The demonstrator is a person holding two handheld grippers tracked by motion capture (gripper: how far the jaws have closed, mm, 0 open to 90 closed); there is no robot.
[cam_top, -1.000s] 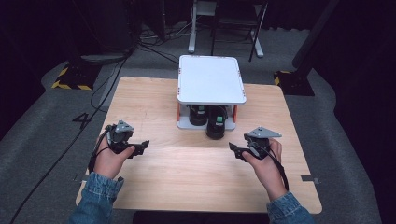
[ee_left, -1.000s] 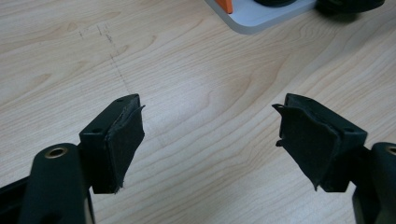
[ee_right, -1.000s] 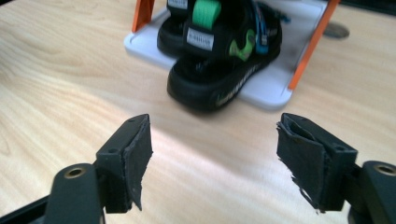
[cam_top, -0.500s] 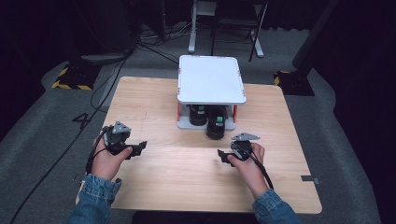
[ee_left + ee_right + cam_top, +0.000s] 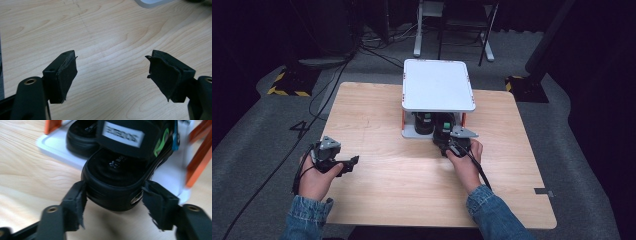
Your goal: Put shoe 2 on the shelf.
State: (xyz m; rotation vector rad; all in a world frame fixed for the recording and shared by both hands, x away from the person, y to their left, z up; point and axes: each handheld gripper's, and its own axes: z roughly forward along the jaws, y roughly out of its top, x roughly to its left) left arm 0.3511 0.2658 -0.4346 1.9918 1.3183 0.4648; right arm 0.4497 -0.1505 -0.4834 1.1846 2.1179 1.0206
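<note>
A: Largest item?
B: Counter (image 5: 392, 195), light wood grain, rectangular, rounded corners. It stands on grey carpet (image 5: 582, 150) with black cables (image 5: 337, 75) trailing off at the far left.

A: Next?
B: Two-tier rack (image 5: 439, 85), white top shelf, orange posts, white base tray, at the far middle of the counter. The lower tier holds black sandals.

A: The sandals?
B: One black sandal (image 5: 117, 173) sticks out of the lower tier toward the person, heel end past the tray edge. It has a broad strap with a white label and a green mark at the side; the label print is too blurred to read. A second black sandal (image 5: 80, 137) sits beside it, farther in.

A: Right tongs?
B: Right tongs (image 5: 113, 202), at the rack's front edge, jaws wide apart on either side of the protruding sandal's heel. Whether the pads touch the sole I cannot tell; not clamped.

A: Left tongs?
B: Left tongs (image 5: 111, 75), low over bare counter near the left edge, well apart from the rack, jaws spread wide, holding nothing.
</note>
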